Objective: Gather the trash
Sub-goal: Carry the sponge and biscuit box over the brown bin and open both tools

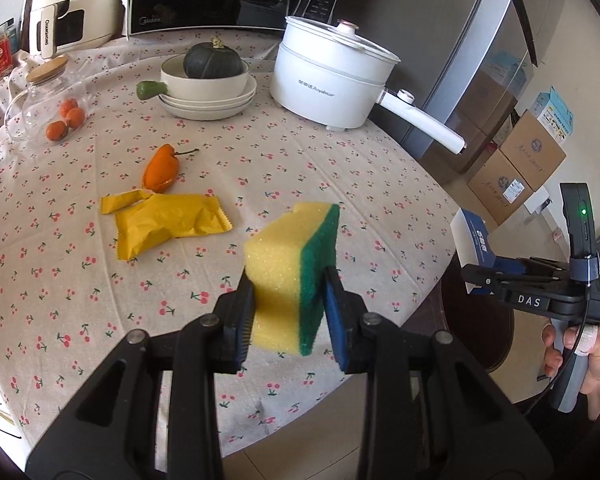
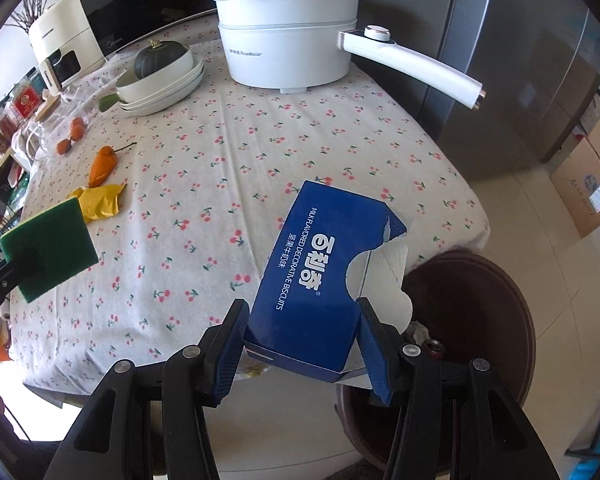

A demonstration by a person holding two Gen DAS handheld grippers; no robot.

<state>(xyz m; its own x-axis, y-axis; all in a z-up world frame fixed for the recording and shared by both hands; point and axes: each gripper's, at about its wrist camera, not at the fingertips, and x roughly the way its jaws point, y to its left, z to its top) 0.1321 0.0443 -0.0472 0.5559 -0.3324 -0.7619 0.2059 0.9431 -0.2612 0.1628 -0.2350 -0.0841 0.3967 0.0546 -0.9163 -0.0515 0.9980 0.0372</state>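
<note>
Left gripper (image 1: 288,312): jaws narrow, clamped on porous yellow/green sponge (image 1: 292,276), held above cherry-print tablecloth (image 1: 260,152). Right gripper (image 2: 300,344): approx. half-open, gripping torn blue cardboard biscuit box (image 2: 320,276) at table edge, over brown round bin (image 2: 472,320).

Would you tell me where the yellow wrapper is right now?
The yellow wrapper lies flat on the tablecloth, left of centre in the left wrist view, just below the orange pepper.

Sponge (image 1: 290,276): porous yellow foam, rough green scouring face; biscuit box (image 2: 320,280): glossy blue card; tablecloth (image 1: 300,168) was matt printed cloth; wrapper (image 1: 168,222): crinkled foil
</note>
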